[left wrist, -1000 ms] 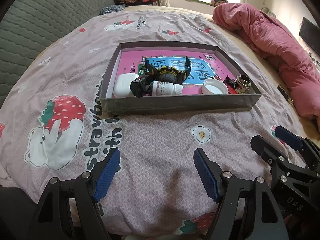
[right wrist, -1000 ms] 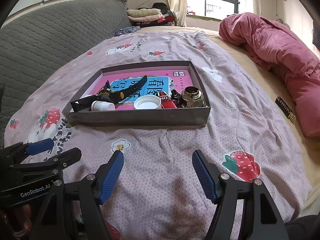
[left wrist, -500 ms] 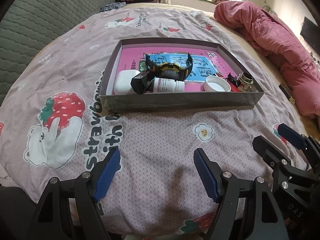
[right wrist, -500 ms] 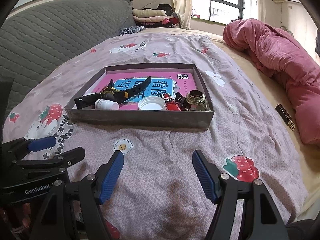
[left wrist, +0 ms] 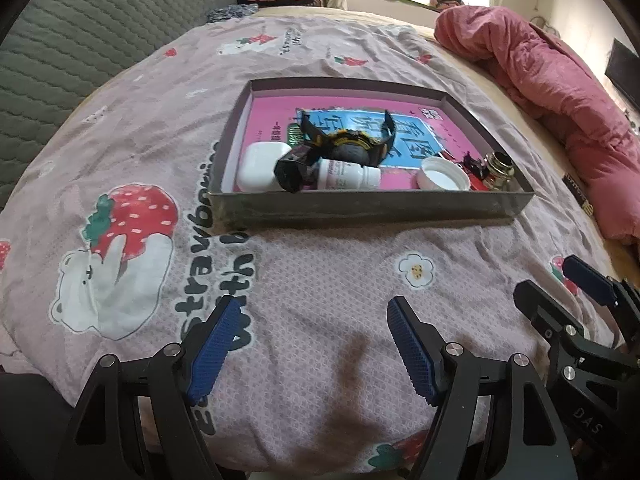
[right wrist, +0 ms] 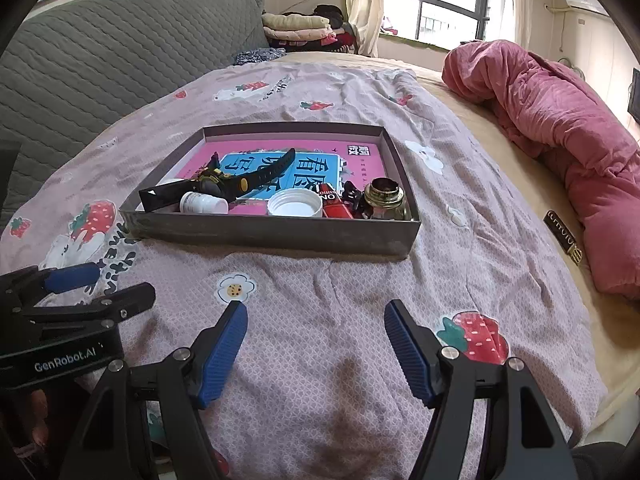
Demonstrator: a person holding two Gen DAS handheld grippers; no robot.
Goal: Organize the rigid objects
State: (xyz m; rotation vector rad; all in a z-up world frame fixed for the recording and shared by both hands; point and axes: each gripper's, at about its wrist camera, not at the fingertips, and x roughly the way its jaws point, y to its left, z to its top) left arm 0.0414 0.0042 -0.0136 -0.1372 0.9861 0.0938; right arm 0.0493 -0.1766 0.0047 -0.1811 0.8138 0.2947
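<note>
A shallow grey box (left wrist: pixel 372 209) (right wrist: pixel 272 234) lies on the bed with a pink and blue book on its floor. In it sit a black and yellow watch (left wrist: pixel 348 145) (right wrist: pixel 224 182), a white earbud case (left wrist: pixel 260 166), a small black box (left wrist: pixel 292 170), a white pill bottle (left wrist: pixel 346 176) (right wrist: pixel 203 203), a white lid (left wrist: pixel 442 175) (right wrist: pixel 295 204), a red item (right wrist: pixel 334 202) and a brass-topped glass jar (left wrist: pixel 498 165) (right wrist: pixel 386 200). My left gripper (left wrist: pixel 314 314) hangs open over the bedspread in front of the box, holding nothing. My right gripper (right wrist: pixel 316 312) is open and empty too, beside it.
The bedspread (left wrist: pixel 320 292) is pink with strawberry and bear prints. A crumpled pink quilt (right wrist: pixel 560 136) lies along the right side, with a small dark label (right wrist: pixel 562 236) near it. A grey quilted headboard (right wrist: pixel 100 64) rises at left; folded clothes (right wrist: pixel 300 26) sit at the far end.
Both views have tilted up slightly, so the box sits a little lower in frame. Nothing in the box has moved and both grippers stay open.
</note>
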